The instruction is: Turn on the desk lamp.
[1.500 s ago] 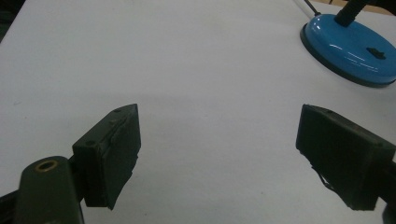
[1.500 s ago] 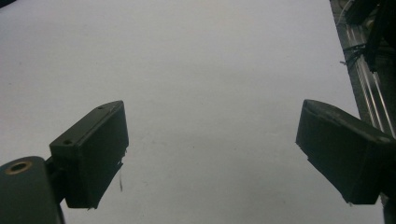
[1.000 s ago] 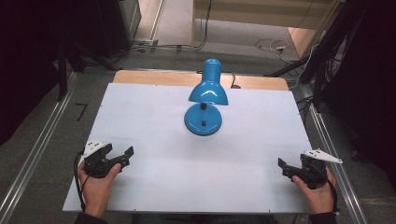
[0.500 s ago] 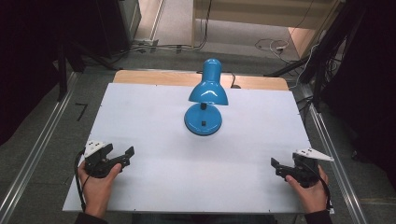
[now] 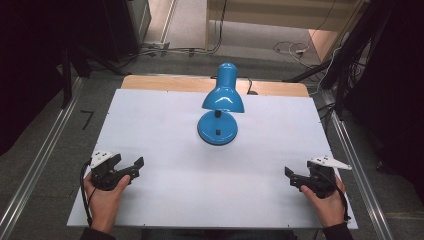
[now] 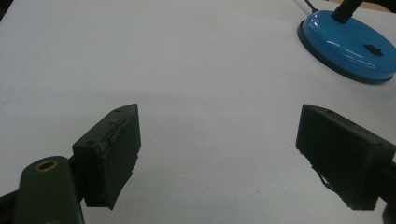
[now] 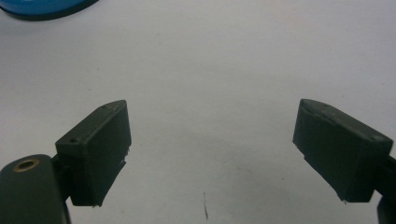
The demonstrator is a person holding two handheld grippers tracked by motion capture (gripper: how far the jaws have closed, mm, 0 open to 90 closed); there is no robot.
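A: Where is the blue desk lamp (image 5: pixel 220 114) being shown?

B: In the high view it is being shown upright on the white table (image 5: pixel 165 125), on the far half and about midway across. The round base (image 5: pixel 217 130) is being rested flat on the surface, with the shade (image 5: pixel 223 99) tilted over it toward the near side. A dark cord is being led off the far edge behind the lamp.

A: How is the left gripper (image 5: pixel 136 167) being held?

B: It is being held in the left hand (image 5: pixel 104 194) at the near left corner of the table, pointed toward the right. In the left gripper view (image 6: pixel 218 154) the jaws are being kept released, with bare table surface visible in the wide gap between them. Nothing is being grasped. The lamp base (image 6: pixel 348 45) is being seen at the upper right of that view, well apart from the jaws.

A: And the right gripper (image 5: pixel 290 177)?

B: It is being held in the right hand (image 5: pixel 326 200) at the near right corner, pointed toward the left. In the right gripper view (image 7: pixel 212 154) the jaws are likewise being kept spread apart over bare table, with nothing between them. A blue edge of the lamp base (image 7: pixel 42 8) is being cut off at the top left of that view.

A: Is either gripper being brought into contact with the lamp?

B: No. Both are being kept well apart from it.
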